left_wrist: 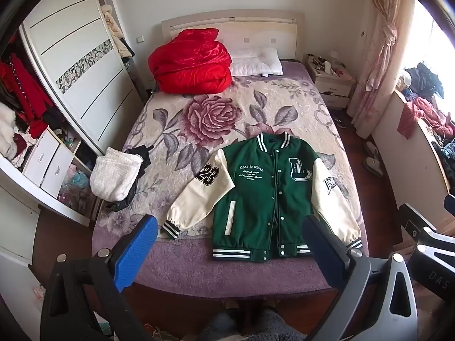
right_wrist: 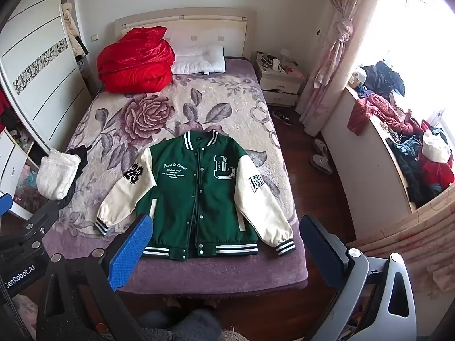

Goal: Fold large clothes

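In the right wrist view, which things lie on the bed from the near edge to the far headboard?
Green varsity jacket → large rose print on the blanket → red quilt → headboard.

Small script under jacket (left_wrist: 264,196) slogan illegible, nightstand (right_wrist: 281,83) clutter indistinct, wardrobe (left_wrist: 71,65) cropped at left edge.

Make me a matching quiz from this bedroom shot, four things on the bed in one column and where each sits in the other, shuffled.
Things:
1. varsity jacket
2. red quilt
3. white pillow
4. white towel

Places:
A. at the headboard, right of the red bundle
B. left edge of the bed, on dark clothing
C. spread flat at the foot
D. bundled at the head, left side

Pairs: 1-C, 2-D, 3-A, 4-B
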Tool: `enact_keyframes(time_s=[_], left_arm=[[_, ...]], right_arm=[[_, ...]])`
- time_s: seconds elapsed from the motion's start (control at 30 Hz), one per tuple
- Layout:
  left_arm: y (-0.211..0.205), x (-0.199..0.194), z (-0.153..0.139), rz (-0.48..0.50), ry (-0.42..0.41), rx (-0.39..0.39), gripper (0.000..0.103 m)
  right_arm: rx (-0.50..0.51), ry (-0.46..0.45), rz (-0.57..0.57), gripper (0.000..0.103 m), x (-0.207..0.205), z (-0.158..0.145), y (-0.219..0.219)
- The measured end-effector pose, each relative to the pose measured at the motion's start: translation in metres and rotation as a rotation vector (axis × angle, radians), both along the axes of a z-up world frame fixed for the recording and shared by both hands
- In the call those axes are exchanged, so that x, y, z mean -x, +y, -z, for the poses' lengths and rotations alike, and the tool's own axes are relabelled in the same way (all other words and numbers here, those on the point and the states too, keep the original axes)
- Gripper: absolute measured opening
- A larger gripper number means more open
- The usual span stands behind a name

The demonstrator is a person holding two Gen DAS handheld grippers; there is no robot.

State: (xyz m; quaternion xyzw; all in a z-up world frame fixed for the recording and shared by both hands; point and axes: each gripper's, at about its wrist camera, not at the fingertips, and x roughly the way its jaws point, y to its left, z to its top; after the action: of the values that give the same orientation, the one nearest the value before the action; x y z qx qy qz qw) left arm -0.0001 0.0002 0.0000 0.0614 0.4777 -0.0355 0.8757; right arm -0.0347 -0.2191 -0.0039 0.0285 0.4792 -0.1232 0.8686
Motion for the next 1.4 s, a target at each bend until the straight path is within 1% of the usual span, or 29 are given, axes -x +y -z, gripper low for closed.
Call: enact_keyframes(time_s=[0.4, 0.5, 0.57, 0.6, 0.73, 0.93, 1.4], left_arm=[[0.0, 0.0, 0.0, -0.001, -0.004, 0.005, 0.103], [0.001, 0.0, 0.0, -0.005, -0.006, 0.011, 0.103], [0.002, -0.001, 0.001, -0.005, -0.004, 0.013, 0.103], [-0.003, -0.001, -0.006, -0.003, -0.004, 0.013, 0.103], [-0.002, -0.005, -0.013, -0.003, -0.005, 0.019, 0.103], [-0.001, 0.0, -0.01, 0.001, -0.011, 0.026, 0.103], [-0.003, 0.001, -0.009, 0.001, -0.013, 0.027, 0.103]], right_arm=[[0.018, 0.008, 0.005, 0.103, 0.001, -0.002, 0.002], [0.016, 0.009, 0.005, 0.103, -0.002, -0.009, 0.002], [0.021, 0.005, 0.005, 0.103, -0.001, -0.005, 0.003], [0.022, 0.005, 0.005, 0.103, -0.001, -0.007, 0.003], [0.019, -0.001, 0.005, 0.103, -0.002, -0.01, 0.009], [0.024, -0.011, 0.001, 0.103, -0.001, -0.018, 0.003], [0.025, -0.012, 0.002, 0.103, 0.0, -0.021, 0.0]])
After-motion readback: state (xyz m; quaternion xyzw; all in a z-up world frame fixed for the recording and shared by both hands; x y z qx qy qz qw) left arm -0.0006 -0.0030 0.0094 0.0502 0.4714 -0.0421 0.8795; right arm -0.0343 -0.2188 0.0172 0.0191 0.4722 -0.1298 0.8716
